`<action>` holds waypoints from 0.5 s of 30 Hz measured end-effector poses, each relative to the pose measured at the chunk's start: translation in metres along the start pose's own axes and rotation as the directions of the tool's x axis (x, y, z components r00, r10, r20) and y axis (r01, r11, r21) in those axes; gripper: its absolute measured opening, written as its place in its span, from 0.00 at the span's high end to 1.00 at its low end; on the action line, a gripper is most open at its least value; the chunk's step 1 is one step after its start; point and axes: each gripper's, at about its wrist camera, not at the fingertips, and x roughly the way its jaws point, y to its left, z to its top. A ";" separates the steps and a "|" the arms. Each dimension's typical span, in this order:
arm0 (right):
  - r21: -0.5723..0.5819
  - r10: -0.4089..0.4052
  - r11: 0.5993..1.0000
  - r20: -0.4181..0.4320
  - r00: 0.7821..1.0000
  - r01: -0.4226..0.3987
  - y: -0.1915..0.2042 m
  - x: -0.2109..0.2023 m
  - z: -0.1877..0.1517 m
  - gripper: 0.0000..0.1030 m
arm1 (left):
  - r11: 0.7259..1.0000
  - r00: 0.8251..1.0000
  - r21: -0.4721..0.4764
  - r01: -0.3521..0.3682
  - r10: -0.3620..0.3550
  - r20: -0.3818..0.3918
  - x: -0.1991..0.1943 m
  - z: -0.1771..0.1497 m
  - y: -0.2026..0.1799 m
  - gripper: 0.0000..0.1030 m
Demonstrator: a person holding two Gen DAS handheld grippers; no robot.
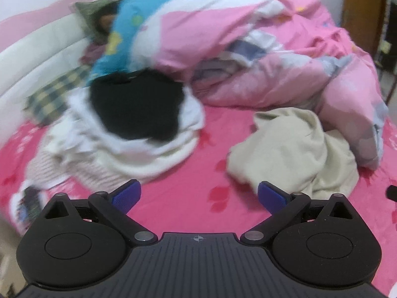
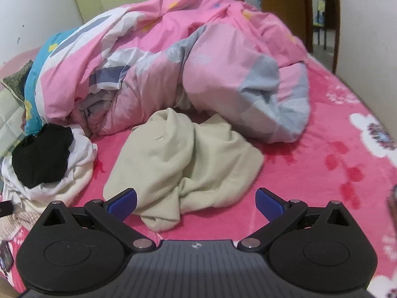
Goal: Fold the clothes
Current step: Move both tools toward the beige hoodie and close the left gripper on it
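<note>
Your left gripper (image 1: 199, 197): spread wide, holding nothing.
Your right gripper (image 2: 196, 200): spread wide — just over the crumpled cream garment (image 2: 183, 166).
Clothes pile (image 2: 49, 166): left, black piece on top.
Quilt (image 2: 198, 57): heaped behind — on the pink sheet (image 2: 310, 173).

Left tongs (image 1: 199, 195) and right tongs (image 2: 196, 202) both gape wide, empty.

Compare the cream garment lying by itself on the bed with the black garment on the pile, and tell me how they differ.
The cream garment is pale; the black garment is dark. The cream garment lies alone, crumpled, directly on the pink sheet; the black garment rests on top of a heap of white clothes. The cream garment shows far more fabric than the black garment. Both are unfolded, and neither is held by a claw.
</note>
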 end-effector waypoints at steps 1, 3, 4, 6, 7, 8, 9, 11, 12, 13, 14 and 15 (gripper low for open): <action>0.013 0.012 1.000 -0.001 1.000 -0.012 -0.001 0.011 0.002 0.00 | 1.000 1.000 0.013 0.025 -0.025 0.008 0.014 0.002 -0.007 0.06; 0.049 0.041 0.998 0.016 0.999 -0.042 -0.006 0.031 0.005 0.00 | 0.994 0.996 0.058 0.088 -0.089 0.019 0.039 0.004 -0.023 0.11; 0.072 0.049 0.996 0.018 0.999 -0.050 -0.012 0.041 0.006 0.00 | 0.987 0.991 0.095 0.127 -0.129 0.018 0.051 0.005 -0.033 0.13; 0.118 0.061 0.991 0.025 0.998 -0.063 -0.026 0.062 0.007 0.00 | 0.965 0.978 0.170 0.202 -0.207 0.013 0.074 0.007 -0.053 0.13; 0.140 0.053 0.988 0.034 0.998 -0.058 -0.035 0.072 0.008 0.00 | 0.945 0.967 0.216 0.248 -0.254 0.004 0.085 0.008 -0.064 0.10; 0.162 0.046 0.985 0.042 0.998 -0.052 -0.045 0.081 0.008 0.00 | 0.921 0.954 0.259 0.291 -0.299 -0.011 0.093 0.009 -0.074 0.04; 0.185 0.036 0.982 0.044 0.998 -0.044 -0.056 0.090 0.009 0.01 | 0.895 0.942 0.302 0.329 -0.336 -0.030 0.102 0.010 -0.085 0.03; 0.240 0.035 0.970 0.028 0.999 -0.040 -0.079 0.111 0.012 0.02 | 0.848 0.924 0.378 0.372 -0.378 -0.061 0.116 0.008 -0.106 0.02; 0.262 0.048 0.964 0.008 0.999 -0.049 -0.088 0.122 0.014 0.03 | 0.824 0.917 0.413 0.387 -0.392 -0.078 0.124 0.006 -0.117 0.02; 0.287 0.054 0.957 -0.008 0.999 -0.049 -0.098 0.133 0.014 0.04 | 0.800 0.912 0.449 0.398 -0.398 -0.101 0.132 0.003 -0.129 0.02; 0.311 0.064 0.949 -0.024 0.998 -0.054 -0.107 0.144 0.014 0.04 | 0.778 0.909 0.481 0.404 -0.398 -0.121 0.140 -0.002 -0.139 0.02; 0.330 0.093 0.941 -0.043 0.995 -0.074 -0.114 0.155 0.014 0.05 | 0.756 0.907 0.511 0.409 -0.397 -0.139 0.148 -0.006 -0.149 0.03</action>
